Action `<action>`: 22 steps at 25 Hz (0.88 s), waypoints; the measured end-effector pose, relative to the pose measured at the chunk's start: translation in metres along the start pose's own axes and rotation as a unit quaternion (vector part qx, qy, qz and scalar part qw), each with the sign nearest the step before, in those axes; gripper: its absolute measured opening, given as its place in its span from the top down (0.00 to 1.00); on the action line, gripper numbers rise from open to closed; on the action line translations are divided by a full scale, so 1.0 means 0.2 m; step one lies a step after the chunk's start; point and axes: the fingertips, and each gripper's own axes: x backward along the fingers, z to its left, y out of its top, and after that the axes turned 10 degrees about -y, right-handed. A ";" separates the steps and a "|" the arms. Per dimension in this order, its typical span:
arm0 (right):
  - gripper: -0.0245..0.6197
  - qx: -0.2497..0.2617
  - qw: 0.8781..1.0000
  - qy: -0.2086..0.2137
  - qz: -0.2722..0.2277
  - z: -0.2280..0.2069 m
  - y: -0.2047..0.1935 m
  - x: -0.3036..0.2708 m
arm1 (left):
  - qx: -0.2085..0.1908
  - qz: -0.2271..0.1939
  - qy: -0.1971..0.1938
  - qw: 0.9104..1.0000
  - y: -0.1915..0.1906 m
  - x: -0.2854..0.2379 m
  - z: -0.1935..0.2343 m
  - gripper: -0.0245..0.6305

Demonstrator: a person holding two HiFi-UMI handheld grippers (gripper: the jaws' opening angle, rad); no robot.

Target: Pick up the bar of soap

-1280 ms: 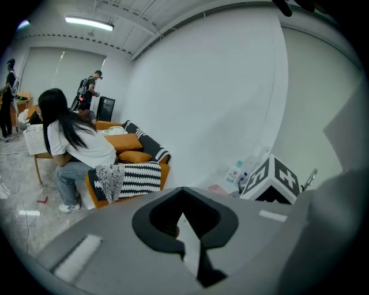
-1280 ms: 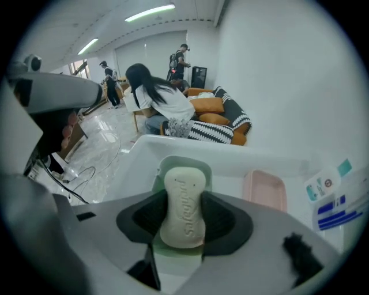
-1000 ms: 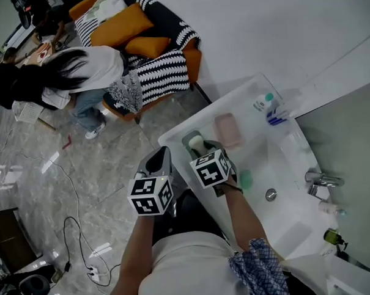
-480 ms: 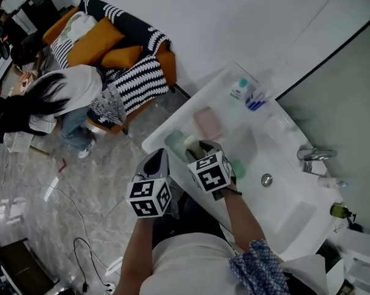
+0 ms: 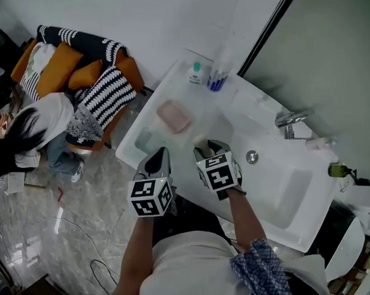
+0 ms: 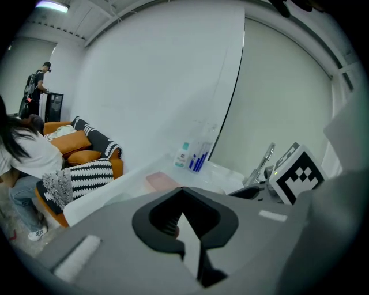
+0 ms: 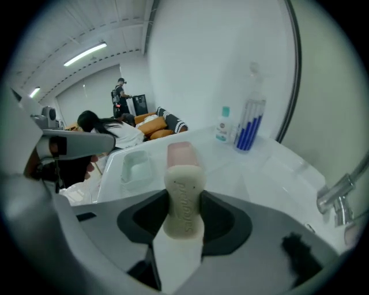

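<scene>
The right gripper (image 5: 204, 149), a grey two-jaw tool topped by a marker cube, reaches over the front edge of the white washbasin (image 5: 281, 197) and tilts steeply down. Its jaws stand apart, pressed on the sides of a cream bar of soap (image 7: 184, 199) that sticks out past their tips. The left gripper (image 5: 159, 158) is beside it at the washbasin's front edge, jaws together and empty. The bare right forearm (image 5: 246, 220) and left forearm (image 5: 136, 245) stretch forward from the torso.

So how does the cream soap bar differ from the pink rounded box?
The cream soap bar is clamped on edge in the right gripper; the pink rounded box lies flat on the white sink counter. The bar is cream, the box pink. Both are rounded oblongs.
</scene>
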 end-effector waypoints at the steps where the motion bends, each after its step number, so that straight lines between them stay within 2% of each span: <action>1: 0.67 -0.011 1.000 -0.008 0.001 -0.04 -0.03 0.01 | -0.005 0.002 -0.007 1.000 0.00 -0.02 -0.03 0.95; 6: 0.67 -0.053 0.998 -0.041 0.016 -0.21 -0.19 0.06 | -0.027 0.017 -0.041 0.999 0.01 -0.14 -0.16 0.95; 11: 0.67 -0.084 0.995 -0.051 0.034 -0.30 -0.33 0.06 | -0.043 0.032 -0.067 0.996 0.00 -0.24 -0.27 0.95; 22: 0.67 -0.169 0.979 -0.078 0.083 -0.53 -0.64 0.00 | -0.067 0.071 -0.091 0.991 -0.07 -0.37 -0.36 0.95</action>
